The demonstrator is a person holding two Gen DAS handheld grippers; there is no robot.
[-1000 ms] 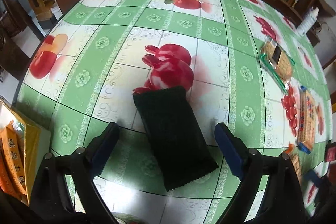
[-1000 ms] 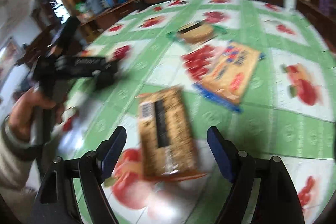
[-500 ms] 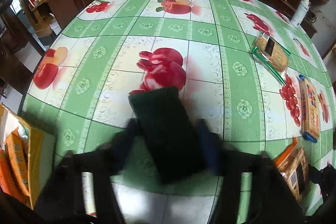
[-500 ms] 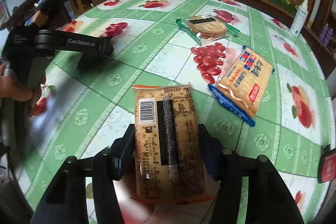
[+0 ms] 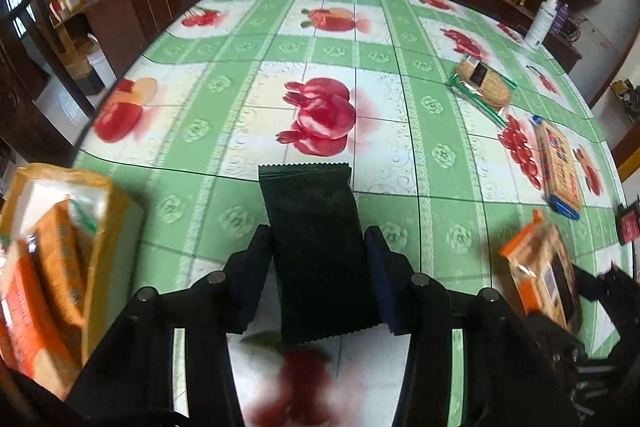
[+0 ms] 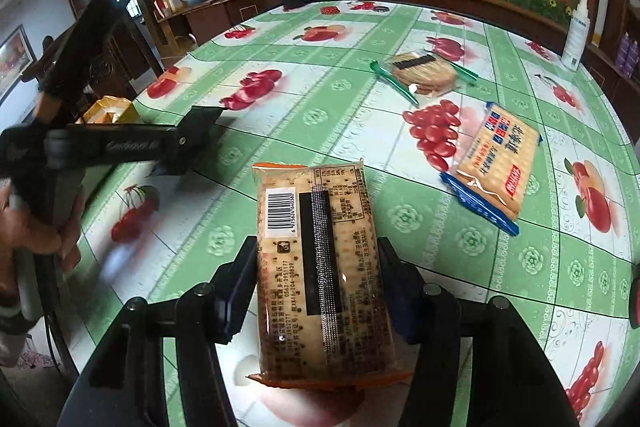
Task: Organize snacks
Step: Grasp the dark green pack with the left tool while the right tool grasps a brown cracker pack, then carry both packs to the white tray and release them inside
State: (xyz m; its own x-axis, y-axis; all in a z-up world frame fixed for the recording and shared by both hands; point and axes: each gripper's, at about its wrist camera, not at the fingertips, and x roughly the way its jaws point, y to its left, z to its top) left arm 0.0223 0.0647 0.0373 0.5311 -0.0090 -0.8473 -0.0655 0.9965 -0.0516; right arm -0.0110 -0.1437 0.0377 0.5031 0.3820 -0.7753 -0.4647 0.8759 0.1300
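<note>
**Both packets now clamped and lifted**

Since a second ago, both pairs of jaws have been closed from wide open onto their packets, and each packet is now carried above the desk (image 5: 400, 99).

A dark green packet (image 5: 316, 251) is gripped by the left gripper (image 5: 318, 279), with a blue pad pressed against each long side. Its serrated far end is seen sticking out well beyond the jaws. Down to the left of these jaws, a yellow box (image 5: 100, 227) holding orange snack packs (image 5: 52, 267) is seen at the desk's edge.

An orange-edged cracker packet (image 6: 320, 267) is held the same way by the right gripper (image 6: 318, 283), barcode side up, its long sides squeezed between the pads and its far end projecting forward.

Ahead and to the right of the right jaws, a blue-edged cracker packet (image 6: 496, 163) lies flat on the desk. Farther ahead, a green-edged packet of round biscuits (image 6: 424, 71) lies apart from it. A white bottle (image 6: 576, 35) stands at the far right rim.
</note>
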